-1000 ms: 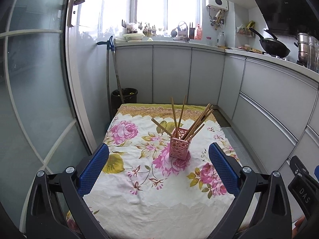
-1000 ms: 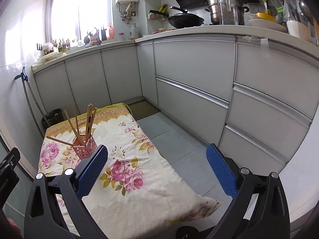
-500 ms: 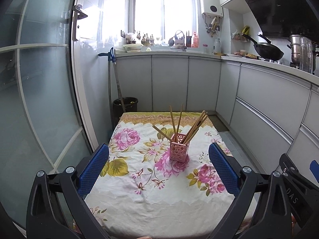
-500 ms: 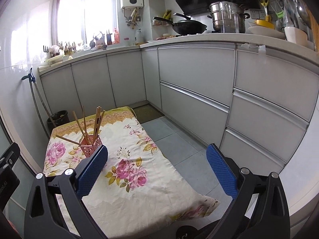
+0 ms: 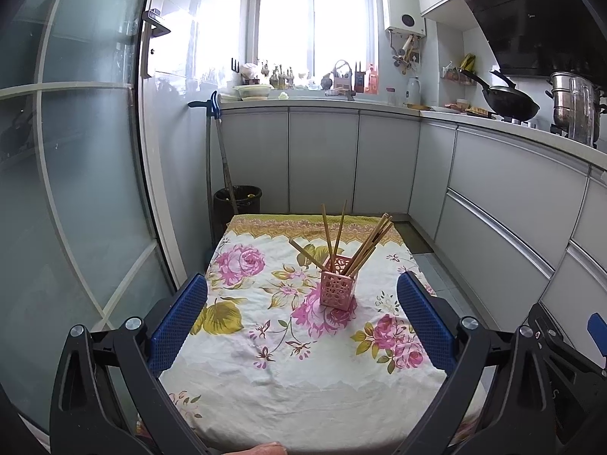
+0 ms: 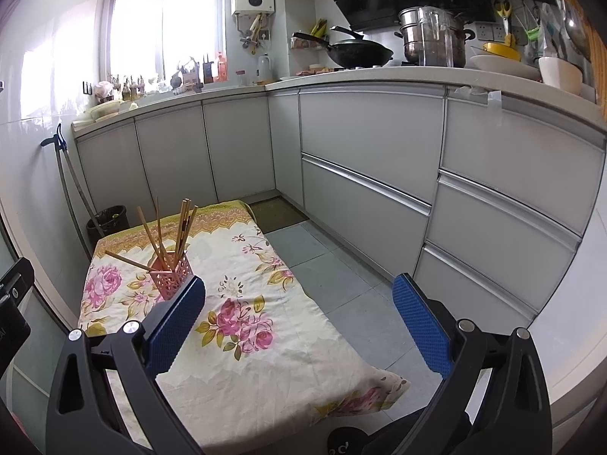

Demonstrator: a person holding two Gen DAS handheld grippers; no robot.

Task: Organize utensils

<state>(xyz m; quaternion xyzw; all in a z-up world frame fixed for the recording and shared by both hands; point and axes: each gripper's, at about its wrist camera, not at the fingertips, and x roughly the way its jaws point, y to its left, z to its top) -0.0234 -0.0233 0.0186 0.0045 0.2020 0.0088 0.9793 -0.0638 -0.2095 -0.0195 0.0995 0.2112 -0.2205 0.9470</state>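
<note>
White bowl [image 6: 560, 71], right view only

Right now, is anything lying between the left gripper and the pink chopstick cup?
Nothing: in the left wrist view, only bare flowered cloth lies between the left gripper and the pink holder.

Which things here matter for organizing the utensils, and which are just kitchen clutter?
For the job:
- wooden chopsticks, standing splayed in the holder
- pink holder on the floral tablecloth
- left gripper and right gripper, both open and empty

Just lying about:
- wok and steel pot on the counter
- black bin on the floor
- white kettle
</note>
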